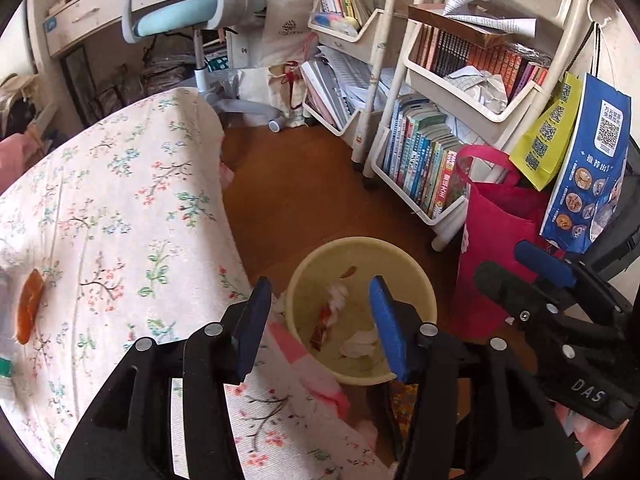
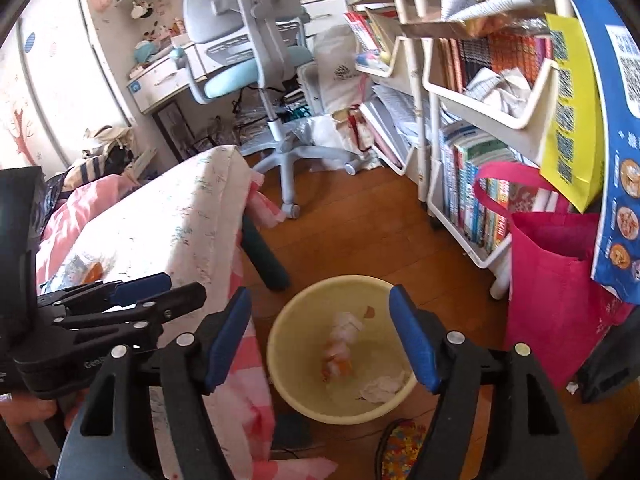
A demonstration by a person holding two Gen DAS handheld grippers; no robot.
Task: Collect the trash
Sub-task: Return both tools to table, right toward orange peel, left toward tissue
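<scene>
- My left gripper (image 1: 318, 330) hung over the yellow bin (image 1: 362, 248), blue pads spread wide, nothing between them.
- My right gripper (image 2: 320, 338) sat over the same bin (image 2: 340, 284), jaws also apart and empty.
- From the left wrist cam I saw the right gripper (image 1: 516, 264) off to the right of the bin; its fingers looked spread there too.
- From the right wrist cam the left gripper (image 2: 176, 286) showed at the left edge, above the bed side.
- The bin stood on the wood floor (image 1: 304, 184), just beside the bed (image 1: 120, 184) with the floral sheet, bed edge overlapping its rim in view.
- Inside the bin: a red-and-white wrapper (image 1: 330, 312), a crumpled white tissue (image 1: 360, 344) near the front wall, and a small orange scrap (image 1: 350, 271) at the back.
- Same contents in the right cam: wrapper (image 2: 340, 348), tissue (image 2: 382, 388), scrap (image 2: 369, 311).
- One orange peel piece (image 1: 29, 306) lay on the sheet at the far left, well apart from the bin; the right cam showed it (image 2: 93, 272) partly hidden behind the left gripper.
- A magenta tote bag (image 1: 494, 248) stood right of the bin, against the white book cart (image 1: 404, 152).
- A grey-and-blue desk chair (image 2: 248, 52) stood further back by the desk.
</scene>
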